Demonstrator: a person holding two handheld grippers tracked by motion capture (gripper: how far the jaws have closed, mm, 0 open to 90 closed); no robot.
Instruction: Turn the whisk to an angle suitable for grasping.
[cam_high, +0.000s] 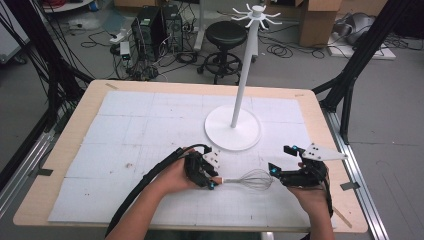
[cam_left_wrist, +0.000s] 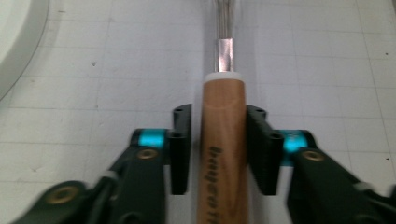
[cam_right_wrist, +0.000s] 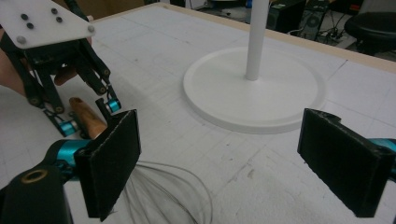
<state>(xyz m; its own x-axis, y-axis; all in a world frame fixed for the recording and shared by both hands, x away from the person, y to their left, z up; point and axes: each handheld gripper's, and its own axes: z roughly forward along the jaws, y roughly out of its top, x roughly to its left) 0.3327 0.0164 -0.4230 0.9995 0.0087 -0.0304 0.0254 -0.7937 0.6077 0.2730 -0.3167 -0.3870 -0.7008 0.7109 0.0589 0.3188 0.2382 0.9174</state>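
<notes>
A whisk (cam_high: 250, 179) with a wooden handle (cam_left_wrist: 223, 116) and wire loops (cam_right_wrist: 159, 186) lies flat on the white gridded mat, handle to the left. My left gripper (cam_high: 214, 180) straddles the handle near its end. In the left gripper view the handle lies between the pads (cam_left_wrist: 181, 149) with a narrow gap on the left side, so the jaws are open around it (cam_left_wrist: 218, 140). My right gripper (cam_high: 281, 160) sits just right of the wire head, jaws wide open (cam_right_wrist: 233, 172), with the wires low beside its left pad (cam_right_wrist: 114, 163).
A white stand with a round base (cam_high: 232, 134), a tall pole (cam_high: 245, 75) and hooks at the top rises behind the whisk at mid-table. The mat (cam_high: 130, 125) covers a wooden table (cam_high: 75, 125). A stool and computers stand on the floor beyond.
</notes>
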